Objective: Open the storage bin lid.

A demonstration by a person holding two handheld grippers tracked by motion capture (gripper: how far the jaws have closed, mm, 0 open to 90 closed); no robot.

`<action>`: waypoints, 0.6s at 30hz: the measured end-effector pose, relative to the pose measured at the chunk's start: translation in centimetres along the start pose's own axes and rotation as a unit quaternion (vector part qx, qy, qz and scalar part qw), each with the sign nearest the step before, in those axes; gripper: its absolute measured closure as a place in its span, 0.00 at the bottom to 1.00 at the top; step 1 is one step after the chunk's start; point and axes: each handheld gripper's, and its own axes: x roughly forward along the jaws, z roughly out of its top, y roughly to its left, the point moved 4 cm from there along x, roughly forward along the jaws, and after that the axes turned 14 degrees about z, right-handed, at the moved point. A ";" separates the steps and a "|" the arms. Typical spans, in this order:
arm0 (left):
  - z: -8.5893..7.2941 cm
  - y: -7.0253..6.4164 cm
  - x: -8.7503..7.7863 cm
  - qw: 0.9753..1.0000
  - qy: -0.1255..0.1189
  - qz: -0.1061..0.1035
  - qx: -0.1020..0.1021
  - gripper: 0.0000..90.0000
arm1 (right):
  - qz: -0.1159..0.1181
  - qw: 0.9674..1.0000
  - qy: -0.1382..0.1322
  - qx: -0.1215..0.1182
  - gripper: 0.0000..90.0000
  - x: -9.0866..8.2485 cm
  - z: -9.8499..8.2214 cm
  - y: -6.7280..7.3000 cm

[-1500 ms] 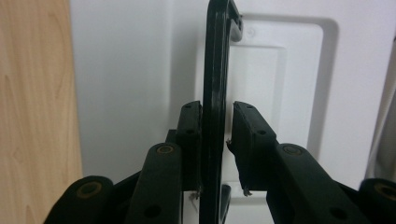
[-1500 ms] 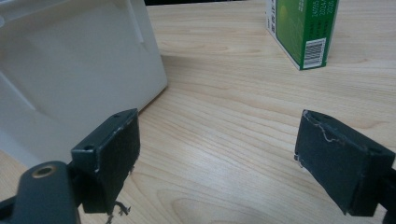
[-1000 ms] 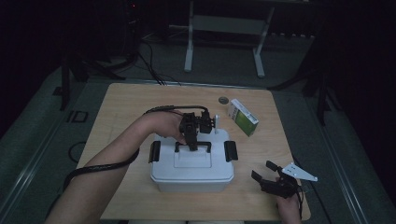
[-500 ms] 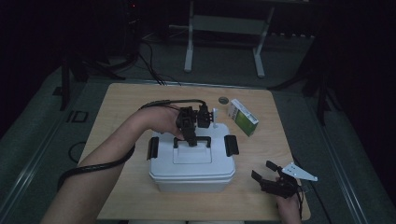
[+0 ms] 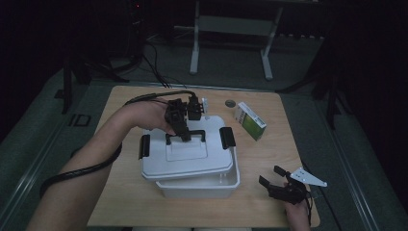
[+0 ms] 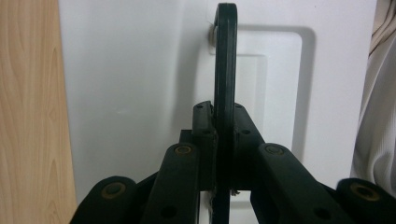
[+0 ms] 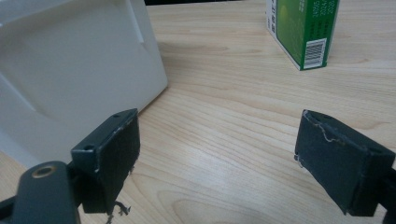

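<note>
A pale wooden tabletop [image 5: 120,202] stands in a dim room, on grey flooring, with the legs of a metal stand [image 5: 231,43] behind its far edge and dark cables trailing on the floor to the far left. Near the middle of the tabletop, a little toward the near edge, sits a white plastic box [image 5: 202,185]; what can be seen of its inside through the gap at the front looks bare, though most of it is hidden. Its white lid [image 5: 185,156], with a black latch at each end, is lifted off the box and tilted, the near edge hanging just above the box rim. The left gripper [image 5: 183,134] comes in over the far side of the lid, its jaws clenched on the black handle [image 6: 225,70] at the lid's centre; in the left gripper view the handle runs straight up between the pads, pinched flat on both sides. Toward the far right corner a green and white carton [image 5: 250,120] lies on the wood, and just beside it, nearer the far edge, a small round dark object [image 5: 230,103] too small to identify. The right gripper [image 5: 281,185] rests near the near right corner, well apart from the box, its jaws released and spread wide with nothing between them.
</note>
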 end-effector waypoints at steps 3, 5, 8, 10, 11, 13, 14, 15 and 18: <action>-0.8 0.2 -0.2 1.000 0.000 0.001 -0.008 0.93 | -0.002 1.000 0.004 -0.004 0.15 0.1 0.0 0.1; -2.0 0.5 -0.5 1.000 0.002 0.004 -0.017 0.93 | -0.006 1.000 0.009 -0.009 0.15 0.2 0.0 0.1; -3.2 1.0 -1.0 0.999 -0.006 0.004 -0.039 0.93 | -0.008 1.000 0.012 -0.014 0.15 0.2 0.0 0.2; -4.2 1.3 -1.4 0.999 -0.011 0.006 -0.051 0.93 | -0.008 1.000 0.013 -0.015 0.15 0.3 -0.1 0.2; -4.7 1.5 -1.6 0.998 -0.011 0.008 -0.057 0.93 | -0.009 1.000 0.014 -0.016 0.15 0.3 -0.1 0.2; -5.7 1.8 -1.9 0.998 -0.009 0.011 -0.067 0.93 | -0.009 1.000 0.015 -0.016 0.15 0.3 -0.1 0.2; -6.2 1.9 -2.0 0.997 -0.007 0.013 -0.071 0.93 | -0.010 1.000 0.015 -0.017 0.15 0.3 -0.1 0.2; -6.7 2.0 -2.1 0.997 -0.008 0.015 -0.079 0.93 | -0.010 1.000 0.016 -0.017 0.15 0.3 -0.1 0.2; -8.2 2.1 -2.4 0.996 -0.007 0.019 -0.092 0.93 | -0.010 1.000 0.016 -0.018 0.15 0.3 0.0 0.2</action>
